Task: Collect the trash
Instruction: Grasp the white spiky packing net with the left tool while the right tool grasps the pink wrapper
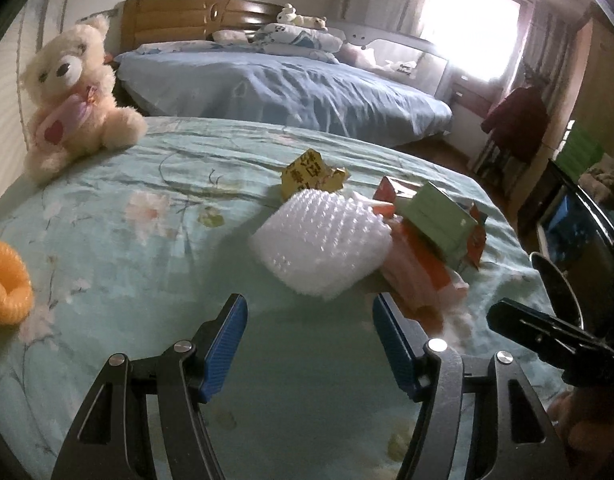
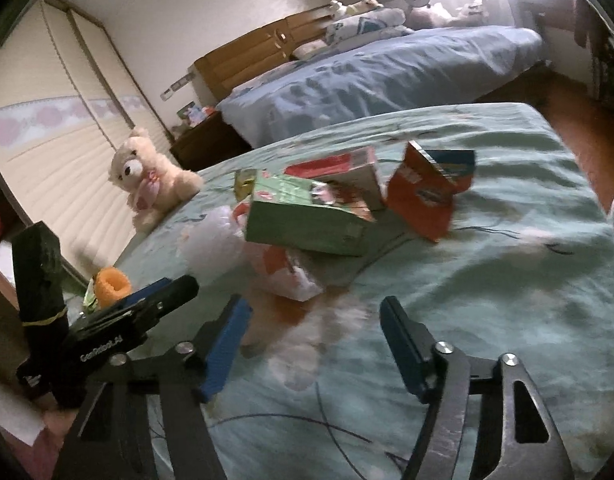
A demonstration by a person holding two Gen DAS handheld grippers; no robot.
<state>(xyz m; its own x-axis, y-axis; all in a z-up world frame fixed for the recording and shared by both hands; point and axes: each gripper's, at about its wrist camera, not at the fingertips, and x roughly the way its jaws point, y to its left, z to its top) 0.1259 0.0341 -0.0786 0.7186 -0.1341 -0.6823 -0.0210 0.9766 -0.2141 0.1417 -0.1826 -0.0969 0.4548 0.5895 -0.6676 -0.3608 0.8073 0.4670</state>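
A: We're over the bed with the pale green floral sheet (image 1: 147, 240), and the trash sits in one heap ahead of us. Left gripper (image 1: 309, 334) has its blue pads spread apart with only sheet between them.

B: Same on our other side: the right gripper (image 2: 315, 334) is parted and holds nothing. Its jaws have a blurred pink-and-orange wrapper (image 2: 291, 280) just beyond the tips, not pinched.

A: What do we have in the heap? From the left wrist, a wad of white bubble wrap (image 1: 321, 246) nearest us, a crumpled yellow packet (image 1: 309, 176) behind it, and a green carton (image 1: 443, 222) lying tilted on flattened orange packaging (image 1: 421, 276).

B: From the right wrist we also see an orange box (image 2: 425, 192) standing on edge, its open end up. Whether anything is inside, we can't tell. A red-and-white box (image 2: 343, 170) lies behind the green carton, partly covered by it.

A: No bin shows in either view. Off to the side, a cream teddy bear (image 1: 73, 96) sits at the bed's edge, and an orange foam ring (image 1: 5, 282) is cut off by the frame.

B: The print on every packet is too smeared for us to read.
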